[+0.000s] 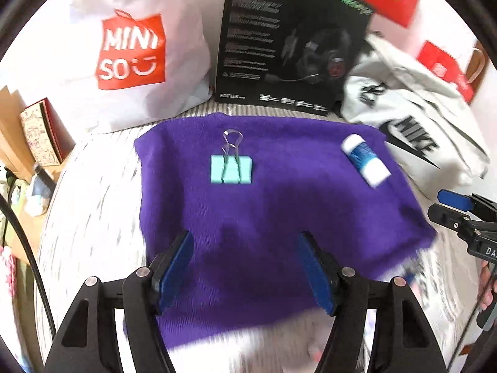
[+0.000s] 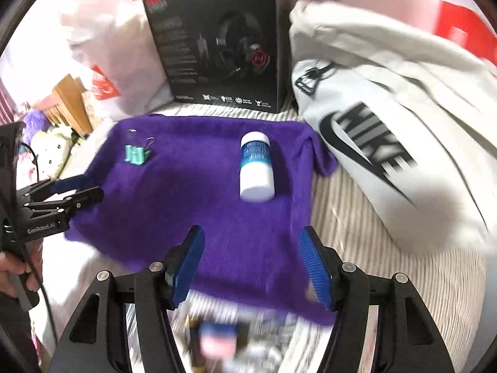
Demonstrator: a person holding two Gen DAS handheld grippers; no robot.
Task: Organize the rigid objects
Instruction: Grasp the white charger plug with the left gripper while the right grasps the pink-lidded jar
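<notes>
Nearest the left wrist camera, the left gripper (image 1: pixel 243 267) hangs low over the near part of a purple towel (image 1: pixel 279 211), its blue-padded fingers (image 1: pixel 174 270) spread wide with nothing between them. The right gripper (image 2: pixel 251 264) stands the same way in its own view, jaws parted and empty, over the near edge of the same towel (image 2: pixel 192 205), with a blurred blue, white and pink object (image 2: pixel 217 342) lying below it on the striped bedding (image 2: pixel 357 217); what that object is cannot be told. Each gripper also shows at the edge of the other's view, held by a hand (image 2: pixel 18 267). Farther out on the towel, a teal binder clip (image 1: pixel 231 168) lies flat toward the left side, its wire handles pointing away from the left camera. Well apart from it, toward the towel's right side, a white bottle with a blue label (image 1: pixel 365 158) lies on its side; in the right wrist view this bottle (image 2: pixel 256 168) lies straight ahead of the open fingers, and the clip (image 2: pixel 136 154) sits near the towel's far left corner. Beyond the towel, a black Edifier headset box (image 1: pixel 292 40) stands upright, with a white Miniso bag (image 1: pixel 130 52) to its left and a white Nike garment (image 1: pixel 410 130) heaped to its right.
</notes>
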